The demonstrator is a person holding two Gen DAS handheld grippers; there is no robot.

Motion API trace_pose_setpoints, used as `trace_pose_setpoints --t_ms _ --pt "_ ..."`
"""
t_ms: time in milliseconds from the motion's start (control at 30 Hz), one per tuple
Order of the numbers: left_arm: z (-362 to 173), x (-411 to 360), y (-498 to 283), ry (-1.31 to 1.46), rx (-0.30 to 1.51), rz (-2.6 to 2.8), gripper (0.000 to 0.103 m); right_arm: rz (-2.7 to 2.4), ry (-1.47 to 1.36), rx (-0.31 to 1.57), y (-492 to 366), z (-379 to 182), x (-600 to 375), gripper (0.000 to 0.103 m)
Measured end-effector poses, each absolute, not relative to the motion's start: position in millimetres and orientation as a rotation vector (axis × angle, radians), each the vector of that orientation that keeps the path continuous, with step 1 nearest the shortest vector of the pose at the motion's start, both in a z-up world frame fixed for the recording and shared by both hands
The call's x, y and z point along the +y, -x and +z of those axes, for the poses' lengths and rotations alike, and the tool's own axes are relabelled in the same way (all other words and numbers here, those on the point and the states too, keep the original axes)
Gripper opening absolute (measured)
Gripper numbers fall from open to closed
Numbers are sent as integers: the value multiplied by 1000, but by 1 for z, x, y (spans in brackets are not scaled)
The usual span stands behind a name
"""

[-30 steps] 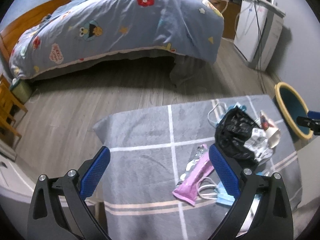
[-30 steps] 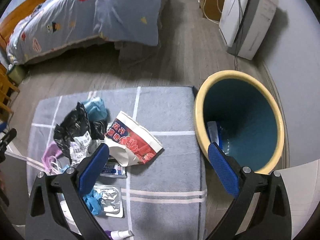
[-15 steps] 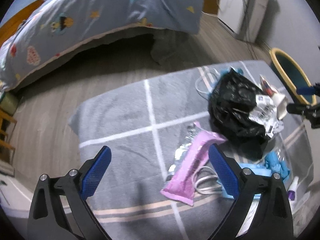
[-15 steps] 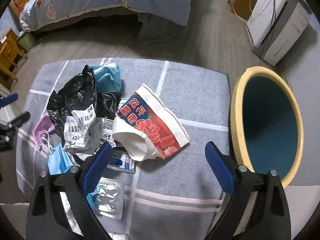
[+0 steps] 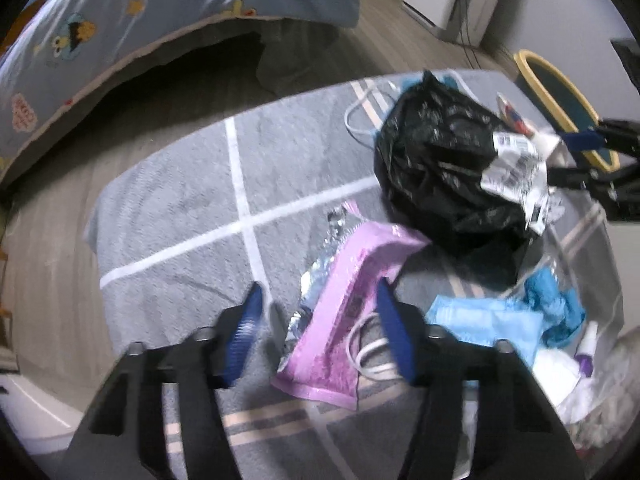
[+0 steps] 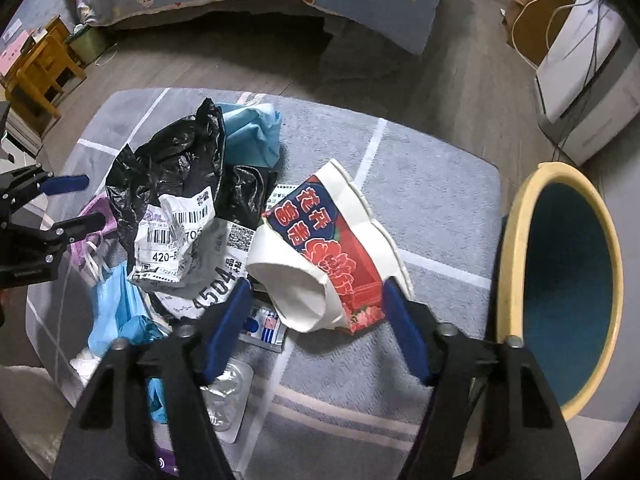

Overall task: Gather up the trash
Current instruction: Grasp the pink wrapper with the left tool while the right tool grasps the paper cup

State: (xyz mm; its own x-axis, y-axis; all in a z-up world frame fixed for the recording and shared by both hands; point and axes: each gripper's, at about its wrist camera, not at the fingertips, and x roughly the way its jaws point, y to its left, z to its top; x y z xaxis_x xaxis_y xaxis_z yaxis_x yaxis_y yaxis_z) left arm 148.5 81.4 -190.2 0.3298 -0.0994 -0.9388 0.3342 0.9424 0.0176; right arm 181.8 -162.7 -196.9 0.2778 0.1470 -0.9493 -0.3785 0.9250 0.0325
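My left gripper (image 5: 320, 320) points down at a pink wrapper (image 5: 348, 292) on the grey rug (image 5: 180, 220). Its jaws are closing with the wrapper and a strip of silver foil (image 5: 320, 276) between them, the left pad still clear of both. My right gripper (image 6: 316, 320) straddles a crushed red and white paper cup (image 6: 320, 248). Its jaws are closing too, and the pads are near the cup's sides without squeezing it. A yellow-rimmed teal bin (image 6: 560, 280) stands just right of the rug.
A black plastic bag (image 6: 168, 168) with a torn shipping label (image 6: 172, 240), blue face masks (image 5: 480, 320) and a blister pack (image 6: 228, 396) lie heaped on the rug. A bed (image 5: 120, 20) stands behind, a white appliance (image 6: 580, 72) at the back right, a wooden stool (image 6: 40, 68) far left.
Both grippers have sunk toward the rug and their jaws have narrowed from wide open. The left one now brackets the pink wrapper, the right one the paper cup.
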Motion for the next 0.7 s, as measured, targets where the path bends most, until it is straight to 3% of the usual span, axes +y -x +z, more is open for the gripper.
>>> trace_pose_setpoints --t_ms 33,100,167,233,400,700 --pt "-192 81 -148 -227 1211 -291 44 367 211 1249 -182 -198 -162 44" --pt "-196 80 -147 -230 1230 -303 36 379 230 1242 -181 -197 -159 40" --pt "-196 77 -147 -238 1237 -311 31 391 244 1234 -179 -195 -157 24" --pt "-196 75 -148 -247 1233 -309 23 400 248 1233 -176 -193 -156 22" --pt "-189 75 -148 -261 1219 -303 16 417 252 1218 -170 -185 -153 21" --pt "-161 98 -143 -219 1174 -253 16 416 204 1186 -160 -157 -161 21"
